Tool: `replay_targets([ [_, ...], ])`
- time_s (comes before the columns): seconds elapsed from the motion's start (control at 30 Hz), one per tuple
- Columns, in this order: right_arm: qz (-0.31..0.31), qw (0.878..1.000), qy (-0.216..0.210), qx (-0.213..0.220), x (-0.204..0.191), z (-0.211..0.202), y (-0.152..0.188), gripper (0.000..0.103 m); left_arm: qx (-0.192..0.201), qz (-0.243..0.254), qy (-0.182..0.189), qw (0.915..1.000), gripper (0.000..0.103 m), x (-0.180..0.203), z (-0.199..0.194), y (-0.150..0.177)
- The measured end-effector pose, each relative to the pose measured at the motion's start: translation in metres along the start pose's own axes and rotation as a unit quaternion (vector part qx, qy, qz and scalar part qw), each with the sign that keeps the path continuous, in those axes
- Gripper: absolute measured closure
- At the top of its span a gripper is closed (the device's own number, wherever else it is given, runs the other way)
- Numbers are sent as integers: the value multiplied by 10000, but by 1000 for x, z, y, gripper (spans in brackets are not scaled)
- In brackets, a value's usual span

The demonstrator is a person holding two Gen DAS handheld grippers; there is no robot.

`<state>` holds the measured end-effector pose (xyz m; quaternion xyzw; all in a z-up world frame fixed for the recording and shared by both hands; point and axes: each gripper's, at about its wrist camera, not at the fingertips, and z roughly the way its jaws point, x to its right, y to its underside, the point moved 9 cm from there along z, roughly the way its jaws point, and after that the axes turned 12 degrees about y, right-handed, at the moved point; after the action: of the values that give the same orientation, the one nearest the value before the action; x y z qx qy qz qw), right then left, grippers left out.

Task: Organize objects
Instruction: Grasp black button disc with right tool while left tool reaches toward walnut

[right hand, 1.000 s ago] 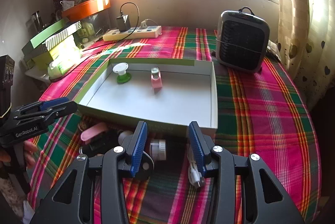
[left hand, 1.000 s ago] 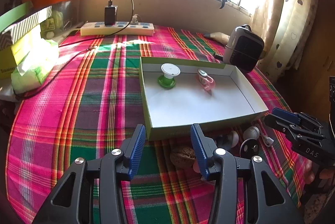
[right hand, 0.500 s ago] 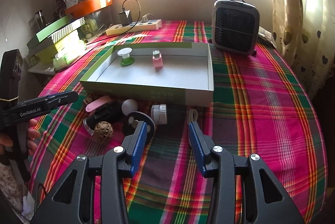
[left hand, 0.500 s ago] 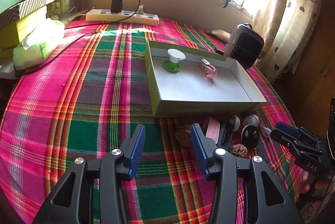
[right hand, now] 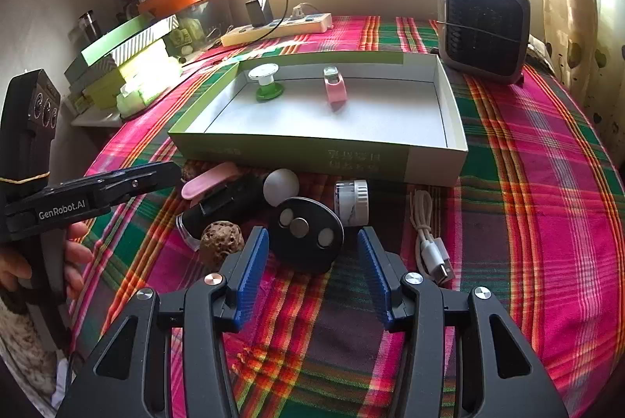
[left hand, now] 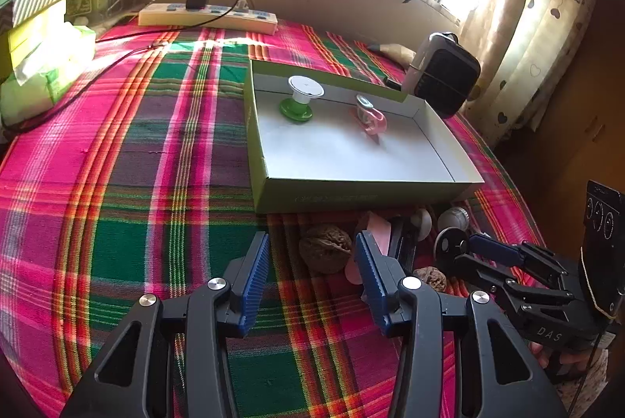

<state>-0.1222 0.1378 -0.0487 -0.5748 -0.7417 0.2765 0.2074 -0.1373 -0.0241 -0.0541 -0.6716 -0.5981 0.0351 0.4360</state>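
Note:
A shallow green-sided box (left hand: 363,197) (right hand: 312,160) holds a green-and-white spool (left hand: 299,101) (right hand: 267,82) and a pink clip (left hand: 371,117) (right hand: 334,88). Loose items lie in front of it: a black round disc (right hand: 304,232), a white ball (right hand: 281,185), a small white jar (right hand: 353,201), two walnuts (right hand: 220,236) (left hand: 326,248), a pink clip (right hand: 207,181), a black case (right hand: 222,205) and a white USB cable (right hand: 427,234). My left gripper (left hand: 310,275) is open and empty, just before the walnut. My right gripper (right hand: 312,269) is open and empty, just short of the disc.
A plaid cloth (left hand: 136,164) covers the round table. A dark fan heater (right hand: 486,27) (left hand: 443,74) stands behind the box at the right. A power strip with a charger (left hand: 207,15) lies at the back. Stacked green boxes and tissue packs (left hand: 43,62) sit at the left edge.
Both grippers have pulled back from the box toward the table's near edge, so the loose items in front of it now show. Both stayed open.

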Motion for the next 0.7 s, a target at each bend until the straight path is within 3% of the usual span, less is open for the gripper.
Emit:
replay_targets([
  [0.6,-28,9995,247,-176,-2,15,-2,55,-113,-56,-119,9998,59,-6,8,-2],
  [0.7,-59,9997,190,-171,-5,14,-1,65,-119,-39,-116,9999,59,-7,7,-2],
])
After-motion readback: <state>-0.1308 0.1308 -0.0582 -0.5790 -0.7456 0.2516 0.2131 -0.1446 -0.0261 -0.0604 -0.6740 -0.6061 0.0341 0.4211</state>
